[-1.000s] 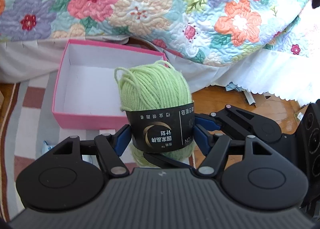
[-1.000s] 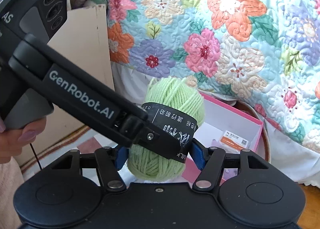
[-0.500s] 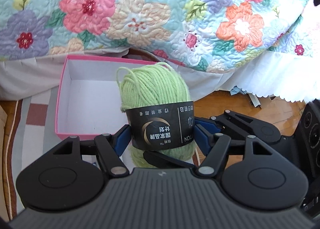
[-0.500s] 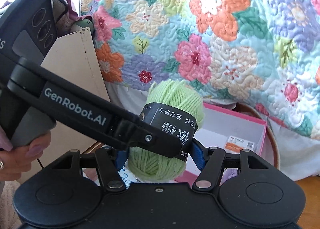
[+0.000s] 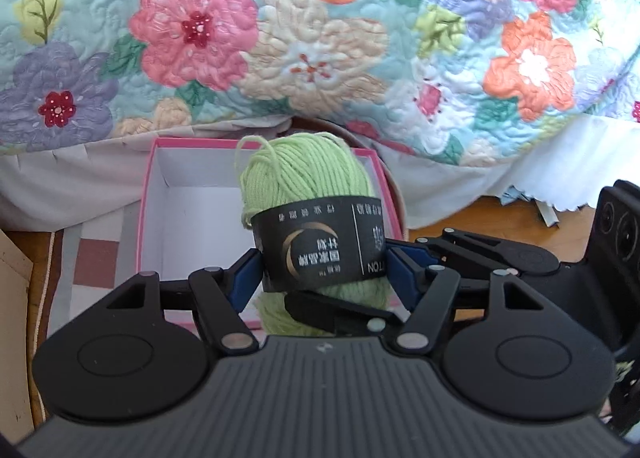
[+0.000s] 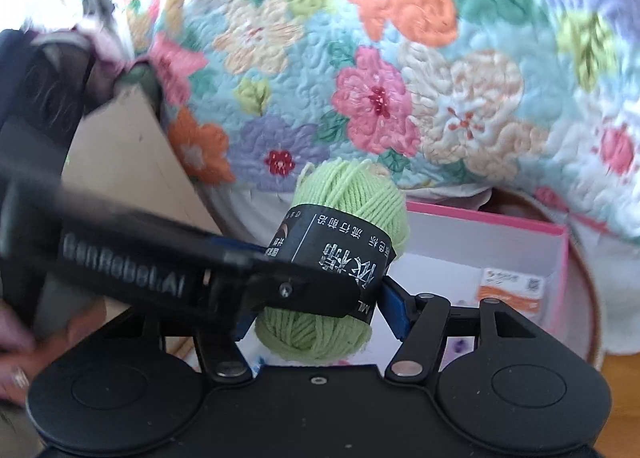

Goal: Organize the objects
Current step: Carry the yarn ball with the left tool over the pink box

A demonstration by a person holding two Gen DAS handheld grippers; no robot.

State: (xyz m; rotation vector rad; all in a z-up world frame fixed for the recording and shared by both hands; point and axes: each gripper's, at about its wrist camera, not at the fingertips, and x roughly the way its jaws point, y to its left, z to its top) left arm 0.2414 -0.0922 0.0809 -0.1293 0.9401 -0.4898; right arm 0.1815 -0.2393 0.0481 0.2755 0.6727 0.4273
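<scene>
One skein of light-green yarn (image 5: 308, 186) w/ a black paper band (image 5: 320, 246), and both grippers are clamped on it. Left gripper (image 5: 322, 270): blue pads (image 5: 246, 278) pressed to the band at 9 and 3 o'clock, jaws about half apart, skein upright between them. Right gripper (image 6: 316, 298): also about half apart; its right blue pad (image 6: 394, 304) touches the band at 3 o'clock, the other pad mostly hidden behind the left gripper's arm, which crosses in from 9 o'clock and is blurred.

One pink box (image 5: 148, 194), white inside, open top, sits just behind the skein at 12 o'clock in left wrist view; in right wrist view it's at 3 o'clock, w/ one orange-and-white label (image 6: 508, 290) on its inner wall. Can't tell if the skein is over the box or just in front.

One person's hand (image 6: 16, 362) at 8 o'clock in right view.

Surface: striped rug (image 5: 92, 258) at 9 o'clock, wood floor (image 5: 496, 218) at 3 o'clock. One cardboard panel (image 6: 128, 162) at 10 o'clock. Floral quilted bedspread (image 5: 320, 38) w/ white skirt (image 5: 540, 162) fills the top.
</scene>
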